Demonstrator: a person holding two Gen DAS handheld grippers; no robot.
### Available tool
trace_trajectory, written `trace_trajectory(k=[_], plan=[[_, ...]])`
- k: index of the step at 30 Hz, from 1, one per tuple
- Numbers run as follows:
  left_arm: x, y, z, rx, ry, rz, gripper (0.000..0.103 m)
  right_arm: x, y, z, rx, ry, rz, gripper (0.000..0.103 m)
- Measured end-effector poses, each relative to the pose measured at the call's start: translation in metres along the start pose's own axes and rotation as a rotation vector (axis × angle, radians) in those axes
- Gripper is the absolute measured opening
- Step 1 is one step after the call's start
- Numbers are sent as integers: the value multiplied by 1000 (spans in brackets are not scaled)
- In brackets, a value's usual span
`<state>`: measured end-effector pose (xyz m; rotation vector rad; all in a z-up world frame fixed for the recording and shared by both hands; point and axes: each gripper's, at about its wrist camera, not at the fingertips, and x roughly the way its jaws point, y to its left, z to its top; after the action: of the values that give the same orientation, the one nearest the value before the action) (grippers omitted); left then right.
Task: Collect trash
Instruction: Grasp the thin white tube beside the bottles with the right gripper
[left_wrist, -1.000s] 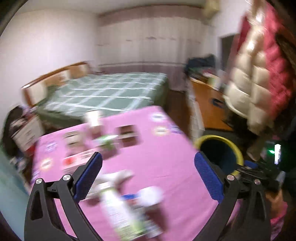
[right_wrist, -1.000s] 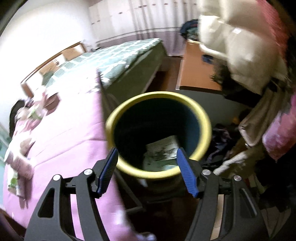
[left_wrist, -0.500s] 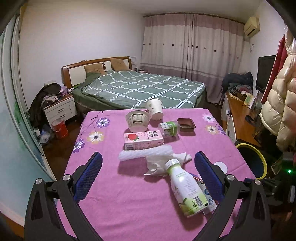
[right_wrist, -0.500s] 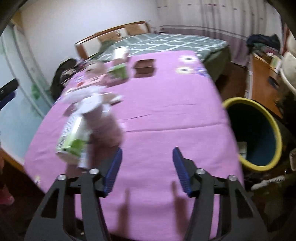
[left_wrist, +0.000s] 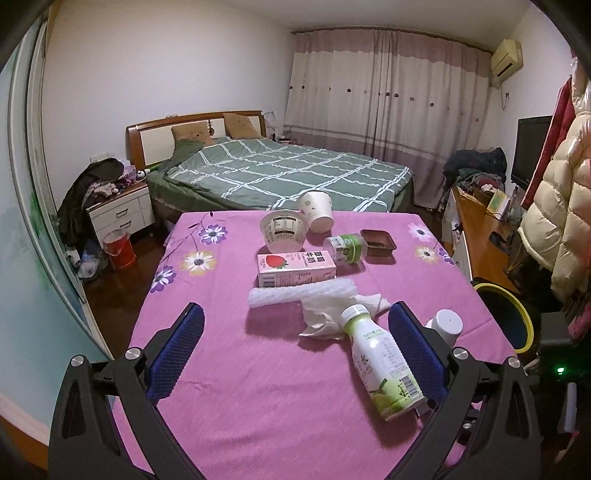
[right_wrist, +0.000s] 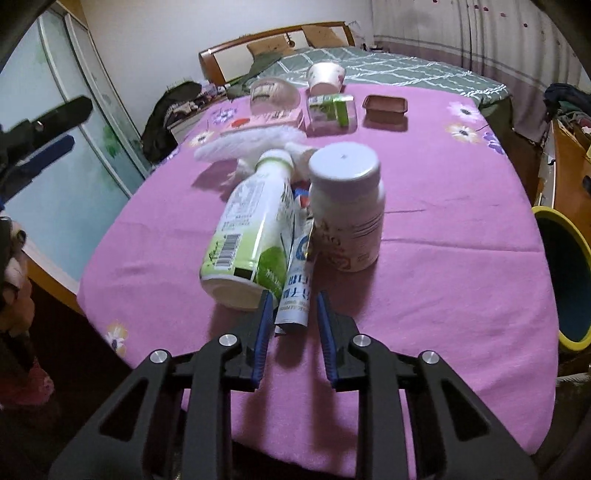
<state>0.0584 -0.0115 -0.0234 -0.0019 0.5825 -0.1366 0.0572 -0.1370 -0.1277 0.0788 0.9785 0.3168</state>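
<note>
Here the right tongs (right_wrist: 291, 325) are closing around a flat blue-and-white wrapper (right_wrist: 295, 291) at the desk's (right_wrist: 461, 258) near edge, pads not yet pressing; the left tongs (left_wrist: 291, 347) hang spread and empty. Bottle (right_wrist: 251, 229), jar (right_wrist: 345, 206), carton (left_wrist: 295, 269), cups and tissue remain uncollected; the bin (right_wrist: 565, 280) stands off the right edge.

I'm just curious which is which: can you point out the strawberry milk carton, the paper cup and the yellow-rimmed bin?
strawberry milk carton (left_wrist: 296, 268): left wrist view, top face.
paper cup (left_wrist: 317, 211): left wrist view, side wall.
yellow-rimmed bin (right_wrist: 576, 236): right wrist view, rim.
</note>
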Motion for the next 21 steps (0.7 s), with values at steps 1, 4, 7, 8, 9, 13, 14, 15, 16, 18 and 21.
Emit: trace_trajectory(k=[1,4,7,8,9,13,14,15,16,18,21], plan=[[0,0,-2,0,3,-3,98,4,-1,0,1,6,-4,24],[4,0,-6,0,18,-16,98,12,-1,-1,3,17,-14,21],[5,-3,-7,7,25,-21,98,11,-1,-3,-2,15,5,8],[5,-4,-8,8,26,-22,98,8,-1,-3,-7,4,11,6],[6,-5,-8,8,26,-22,98,5,0,-2,-11,-4,10,5],[5,-4,-8,5,26,-21,98,-10,1,0,-26,-45,15,5],[6,-5,-8,5,26,-21,98,-15,2,1,-32,-56,19,5],[6,-5,-8,6,26,-19,98,-20,4,2,-37,-69,25,5],[6,-5,-8,7,26,-18,98,-23,5,3,-41,-80,30,5],[5,-7,-8,7,26,-19,98,-35,8,5,-51,-113,43,5],[6,-7,-8,12,29,-21,98,-51,11,9,-61,-155,55,5]])
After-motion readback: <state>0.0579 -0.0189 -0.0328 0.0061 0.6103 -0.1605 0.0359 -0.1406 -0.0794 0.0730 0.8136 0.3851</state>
